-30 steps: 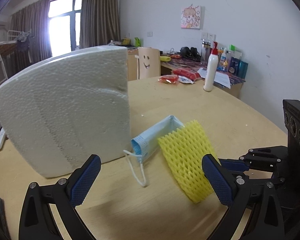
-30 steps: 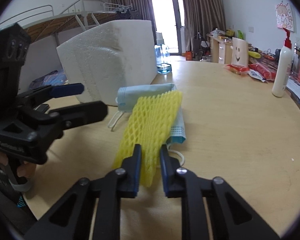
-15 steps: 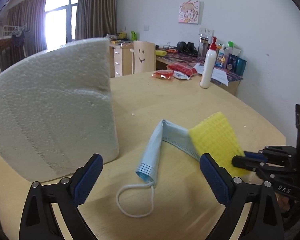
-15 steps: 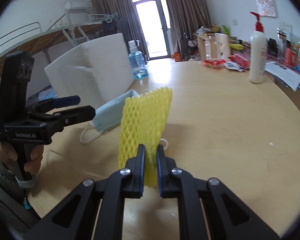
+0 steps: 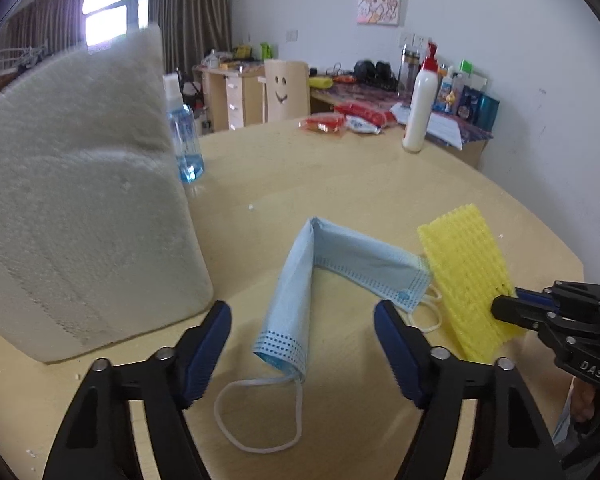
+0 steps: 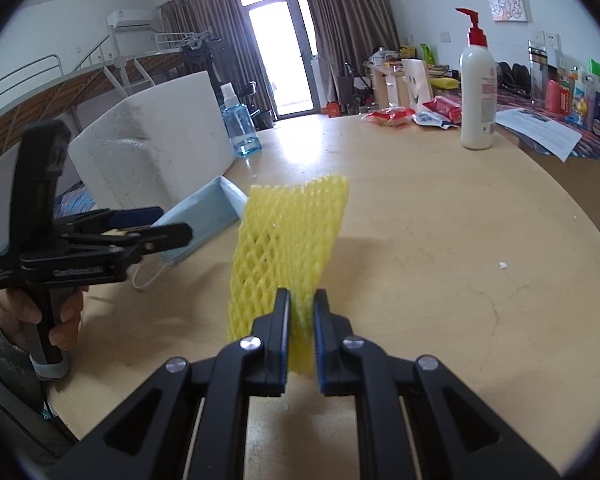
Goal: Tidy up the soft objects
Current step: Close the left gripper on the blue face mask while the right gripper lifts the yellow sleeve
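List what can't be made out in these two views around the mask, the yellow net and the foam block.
- Mask: in the right wrist view the left gripper covers its near end.
- Yellow net: its lower end sits between the right gripper pads, hidden there.
- Foam block: left wrist view, blurred and cut off by the left edge.
- Labels on the far bottles: too small.
- Both views: no contact between left pads and mask shows.

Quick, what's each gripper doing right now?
Left gripper: open, just been closing around the blue face mask, not pressing it.
Right gripper: shut on the yellow foam net.
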